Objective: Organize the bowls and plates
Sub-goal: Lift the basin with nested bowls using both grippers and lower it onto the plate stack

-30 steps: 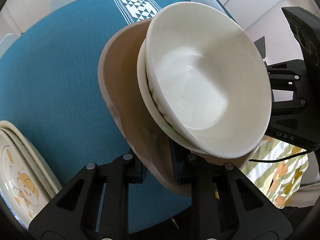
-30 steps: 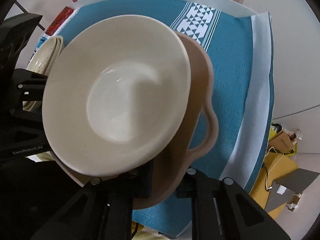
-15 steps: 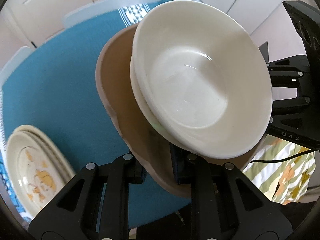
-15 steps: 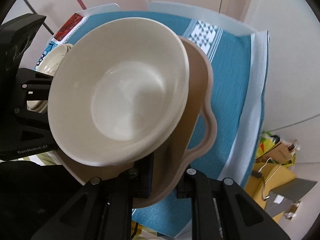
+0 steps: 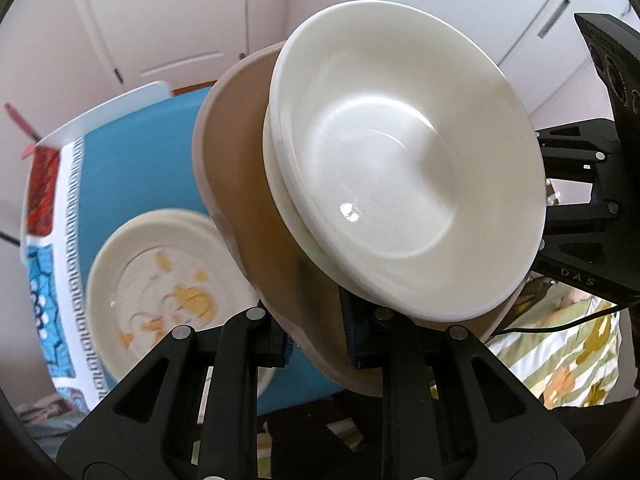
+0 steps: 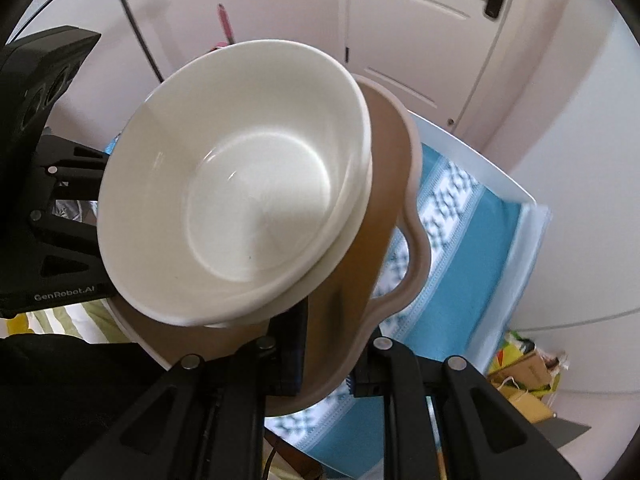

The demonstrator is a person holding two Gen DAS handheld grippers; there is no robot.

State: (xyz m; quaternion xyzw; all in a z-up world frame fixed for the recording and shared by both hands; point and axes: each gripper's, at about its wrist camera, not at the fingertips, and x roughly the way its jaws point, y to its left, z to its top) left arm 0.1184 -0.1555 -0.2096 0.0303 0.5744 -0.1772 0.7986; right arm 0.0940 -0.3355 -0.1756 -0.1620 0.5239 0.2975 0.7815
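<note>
1. We see more of the room than a second ago: the white doors [image 5: 168, 20] and walls now fill the top of both wrist views, and the bench [image 5: 136, 168] with its teal cloth has dropped toward the lower edge
2. The stack of patterned plates [image 5: 160, 280], then a sliver at the left wrist view's lower left edge, now shows almost whole on the cloth, below and left of the carried load
3. The grip has not changed: the left gripper [image 5: 316, 336] keeps its jaws clamped on the near rim of the tan tray [image 5: 240, 184], and the right gripper [image 6: 328, 356] keeps its jaws clamped on the opposite rim, beside the tray's looped handle
4. The white bowls [image 5: 404, 160] still sit nested in the tray, tilted, held in the air above the bench and touching nothing else
5. Counting: one tan tray; two white bowls by the rims that show, one inside the other; two grippers, each visible at the edge of the other's view
6. Of the patterned plates we count at least two stacked rims; motion blur hides any more
</note>
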